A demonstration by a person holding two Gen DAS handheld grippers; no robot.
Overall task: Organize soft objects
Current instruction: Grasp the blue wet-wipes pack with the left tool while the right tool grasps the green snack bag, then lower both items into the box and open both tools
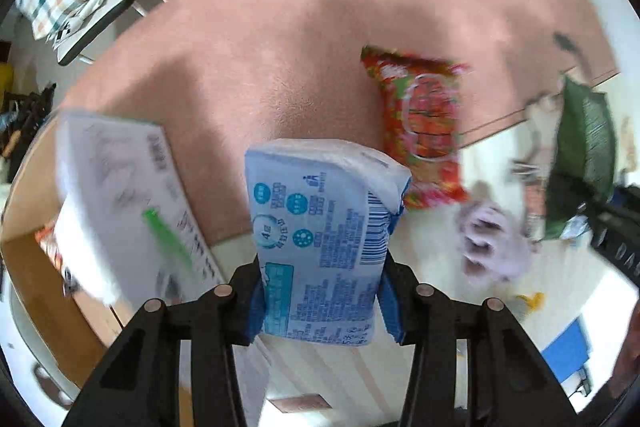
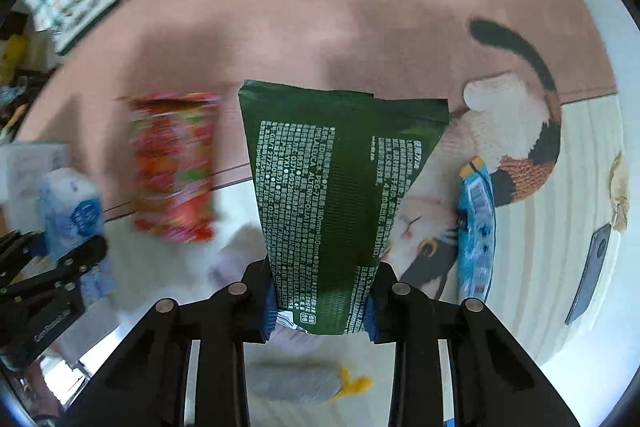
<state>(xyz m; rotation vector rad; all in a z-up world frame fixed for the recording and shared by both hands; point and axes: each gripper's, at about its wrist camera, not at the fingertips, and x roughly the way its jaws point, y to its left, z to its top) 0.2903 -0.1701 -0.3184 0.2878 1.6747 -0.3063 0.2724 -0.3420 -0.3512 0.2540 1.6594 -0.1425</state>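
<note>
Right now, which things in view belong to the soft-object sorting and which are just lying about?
Part of the job:
- blue-and-white tissue pack, clamped in the left gripper
- green printed pouch, clamped in the right gripper
- red snack bag, on the floor
- cardboard box

Lying about:
- pink rug
- cat-shaped mat
- phone

A pale floor carries everything, with a pink rug spread over its far part. A red snack packet lies across the rug's edge. On a cat-patterned mat rests a blue packet; a phone lies beside it.
</note>
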